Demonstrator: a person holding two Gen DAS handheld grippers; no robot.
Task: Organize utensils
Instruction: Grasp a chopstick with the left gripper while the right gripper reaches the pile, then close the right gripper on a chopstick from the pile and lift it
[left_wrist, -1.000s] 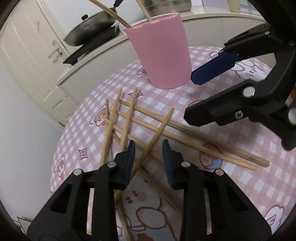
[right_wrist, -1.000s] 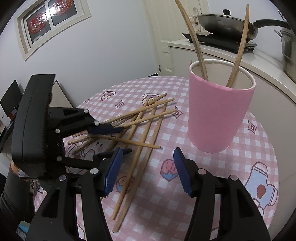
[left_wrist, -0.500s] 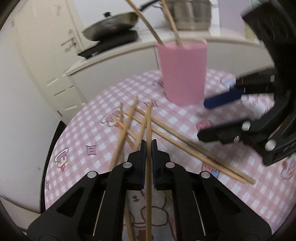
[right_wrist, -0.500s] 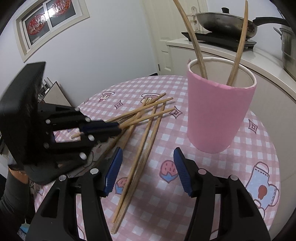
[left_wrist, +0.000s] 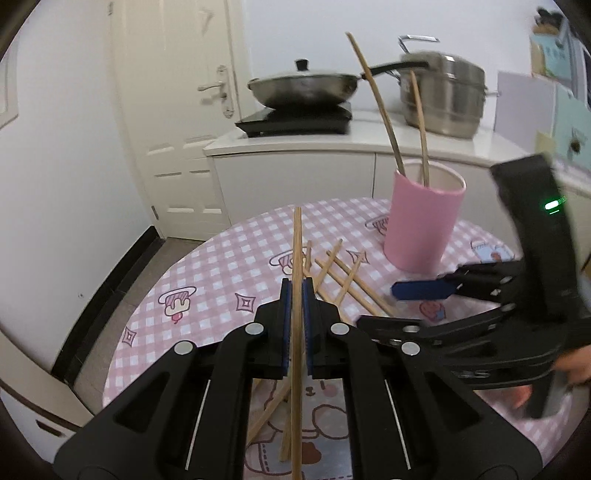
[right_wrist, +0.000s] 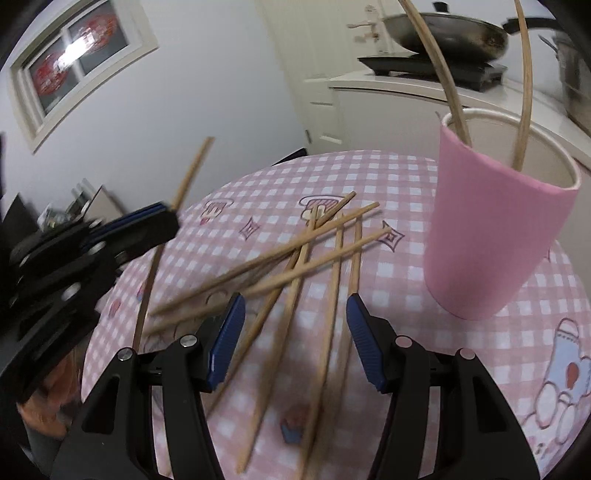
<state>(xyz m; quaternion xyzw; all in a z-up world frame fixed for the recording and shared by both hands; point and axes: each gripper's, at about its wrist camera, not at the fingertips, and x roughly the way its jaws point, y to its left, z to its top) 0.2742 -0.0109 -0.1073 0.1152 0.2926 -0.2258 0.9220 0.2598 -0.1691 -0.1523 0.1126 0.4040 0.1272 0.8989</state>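
Left tool (left_wrist: 295, 291) clenched on one chopstick (left_wrist: 296, 251), right tool (right_wrist: 295, 314) gaping over the pile mid-bench — tip it upright, drop it cleanly into the pink cup (left_wrist: 423, 221).

The left gripper (left_wrist: 295, 295) is clamped on a chopstick (left_wrist: 296, 258); the right gripper (right_wrist: 295, 332) is held with jaws apart.

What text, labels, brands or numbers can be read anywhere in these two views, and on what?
None can be read.
Red decorations on the window: shapes only, blurred.
Papers on the wall behind the counter: too blurred.
Tablecloth: cartoon prints and stars, no words.
Pink cup: plain.
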